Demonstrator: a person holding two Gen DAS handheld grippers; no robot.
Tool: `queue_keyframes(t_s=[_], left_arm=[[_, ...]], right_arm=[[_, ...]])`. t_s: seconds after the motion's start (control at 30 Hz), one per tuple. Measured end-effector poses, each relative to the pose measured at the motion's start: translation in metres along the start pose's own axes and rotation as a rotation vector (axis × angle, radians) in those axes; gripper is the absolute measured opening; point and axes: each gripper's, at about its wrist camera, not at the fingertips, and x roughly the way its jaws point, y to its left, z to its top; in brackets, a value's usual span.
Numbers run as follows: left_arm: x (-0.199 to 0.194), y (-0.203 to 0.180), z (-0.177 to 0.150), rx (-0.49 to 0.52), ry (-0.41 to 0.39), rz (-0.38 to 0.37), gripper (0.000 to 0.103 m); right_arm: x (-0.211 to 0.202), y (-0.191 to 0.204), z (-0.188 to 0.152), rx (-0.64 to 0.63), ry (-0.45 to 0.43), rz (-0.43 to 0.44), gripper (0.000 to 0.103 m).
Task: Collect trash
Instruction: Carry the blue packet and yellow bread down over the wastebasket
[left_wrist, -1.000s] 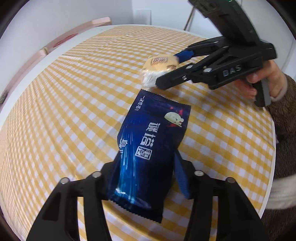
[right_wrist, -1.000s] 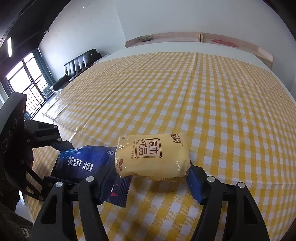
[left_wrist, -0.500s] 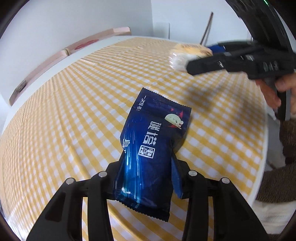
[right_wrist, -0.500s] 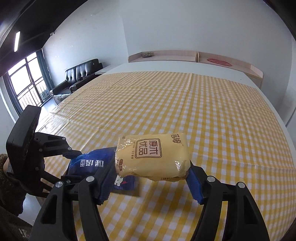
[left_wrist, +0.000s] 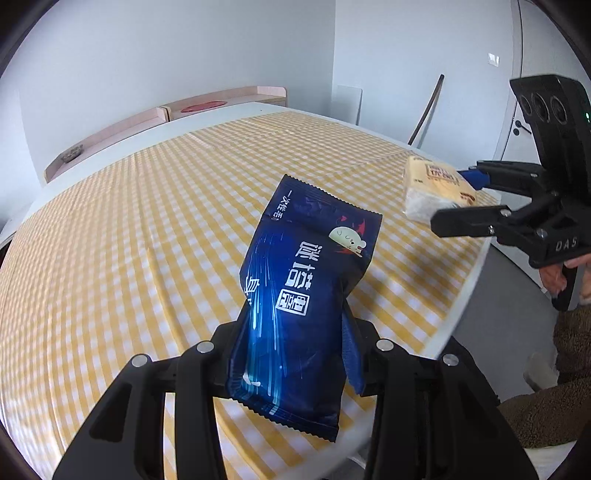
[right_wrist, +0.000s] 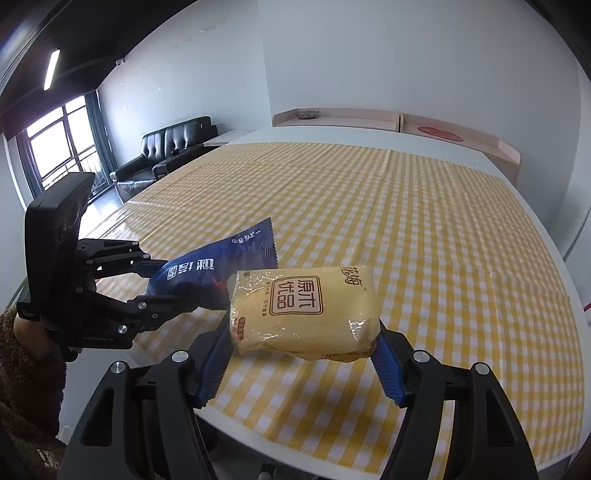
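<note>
My left gripper (left_wrist: 291, 354) is shut on a dark blue snack packet (left_wrist: 306, 291), held in the air above the near edge of the yellow-checked table (left_wrist: 147, 236). In the right wrist view the same blue packet (right_wrist: 218, 266) sticks out of the left gripper (right_wrist: 162, 282) at the left. My right gripper (right_wrist: 303, 354) is shut on a yellow wrapped pack (right_wrist: 304, 310), also lifted off the table. The left wrist view shows that yellow pack (left_wrist: 436, 186) at the right, clamped in the right gripper (left_wrist: 454, 195).
The table's white rim (left_wrist: 465, 291) runs close below both grippers, with floor beyond it. A black sofa (right_wrist: 166, 151) stands by the window at the left. A low pink-edged shelf (right_wrist: 406, 122) lines the far wall. A person's brown sleeve (left_wrist: 554, 413) is at the right.
Both grippers have lifted and drawn back toward the table's near edge, each carrying its packet. The blue packet has left the cloth, and the left gripper has rolled somewhat.
</note>
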Motion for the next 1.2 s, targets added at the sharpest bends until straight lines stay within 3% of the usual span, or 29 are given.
queue_keyframes(t_s=[0.27, 0.57, 0.87, 1.2], left_arm=[[-0.053, -0.039, -0.042, -0.09, -0.059, -0.037, 0.043], [-0.097, -0.074, -0.098, -0.141, -0.059, -0.046, 0.043], [-0.109, -0.094, -0.159, -0.193, 0.009, -0.088, 0.043], [-0.077, -0.079, -0.213, -0.279, 0.12, -0.077, 0.043]], right_arm=[[-0.043, 0.03, -0.053, -0.008, 0.004, 0.022, 0.07], [-0.063, 0.068, -0.106, -0.028, 0.064, 0.066, 0.07], [-0.044, 0.098, -0.151, -0.051, 0.169, 0.111, 0.07], [0.004, 0.114, -0.19, -0.068, 0.29, 0.134, 0.07]])
